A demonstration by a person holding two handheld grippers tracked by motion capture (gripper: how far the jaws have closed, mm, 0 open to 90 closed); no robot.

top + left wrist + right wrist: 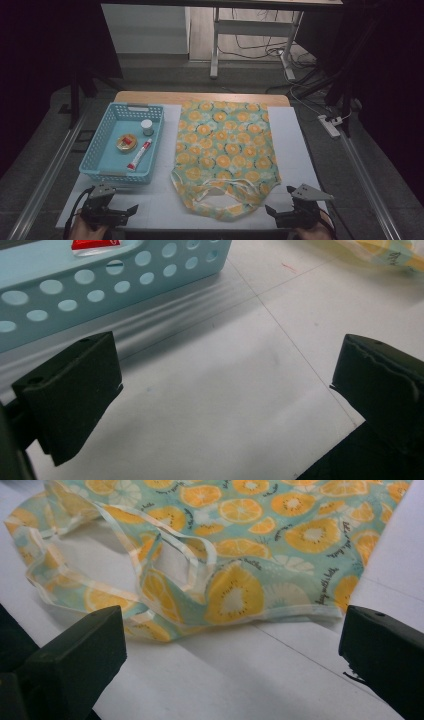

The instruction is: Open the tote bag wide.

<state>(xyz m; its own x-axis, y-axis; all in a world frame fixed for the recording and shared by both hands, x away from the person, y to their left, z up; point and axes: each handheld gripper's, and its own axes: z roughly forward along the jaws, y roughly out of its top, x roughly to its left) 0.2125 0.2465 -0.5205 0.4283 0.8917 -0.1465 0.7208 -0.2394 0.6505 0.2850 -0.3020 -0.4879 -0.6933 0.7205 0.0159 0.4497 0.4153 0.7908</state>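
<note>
we see a teal bag (225, 150) printed with orange slices (white trim), a light blue basket (97, 165), black grippers, a white worktop (295, 145).

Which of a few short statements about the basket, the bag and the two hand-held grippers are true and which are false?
1. The fruit-print bag lies flat to the right of the blue basket. True.
2. The left hand-held gripper is shut on the tube. False: its jaws are wide apart over bare table, and the red and white tube lies in the basket.
3. The right hand-held gripper is open, near the bag's handles. True.
4. The basket holds nothing. False: it holds a small white jar, a round tin and the tube.
</note>
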